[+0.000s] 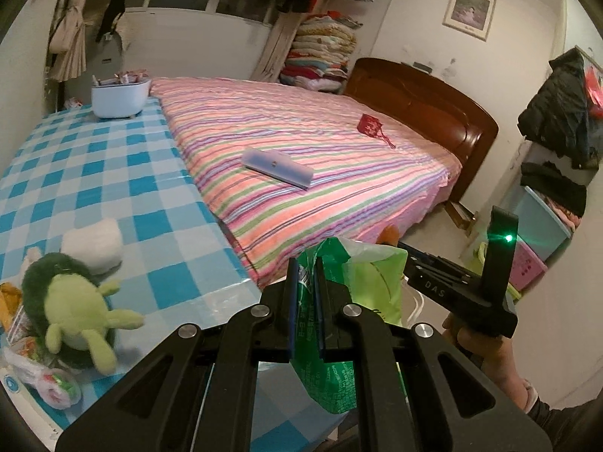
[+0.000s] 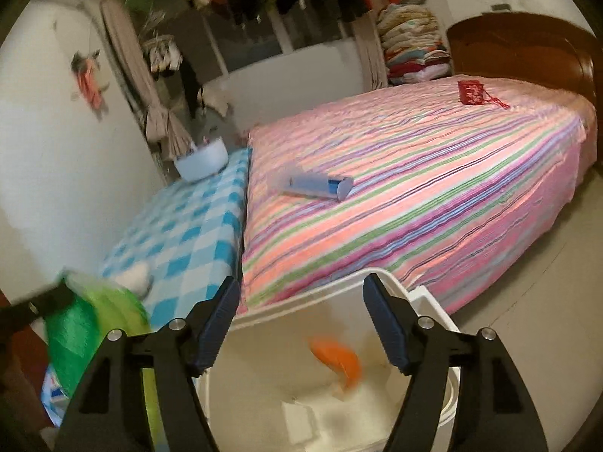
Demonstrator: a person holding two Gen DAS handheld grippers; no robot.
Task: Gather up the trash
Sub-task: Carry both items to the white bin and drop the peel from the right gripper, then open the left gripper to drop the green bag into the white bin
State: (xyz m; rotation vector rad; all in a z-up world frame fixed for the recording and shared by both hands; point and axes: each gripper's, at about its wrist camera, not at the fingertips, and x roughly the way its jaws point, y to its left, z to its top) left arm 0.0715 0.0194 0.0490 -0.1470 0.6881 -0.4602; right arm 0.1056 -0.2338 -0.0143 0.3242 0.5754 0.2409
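Left tool (image 1: pixel 306 282) clamped on a crinkled green plastic wrapper (image 1: pixel 339 301), held off the near edge of the blue-checked counter (image 1: pixel 113 173). Right tool (image 2: pixel 301 301) open above a white plastic bin (image 2: pixel 426 297) containing a blurred orange scrap (image 2: pixel 335 358).

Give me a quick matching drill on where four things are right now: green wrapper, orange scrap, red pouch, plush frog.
Things:
1. green wrapper
2. orange scrap
3. red pouch
4. plush frog

Places:
A. on the striped bedspread
B. on the checked tablecloth
C. clamped in the left gripper
D. inside the white bin

Pairs: 1-C, 2-D, 3-A, 4-B
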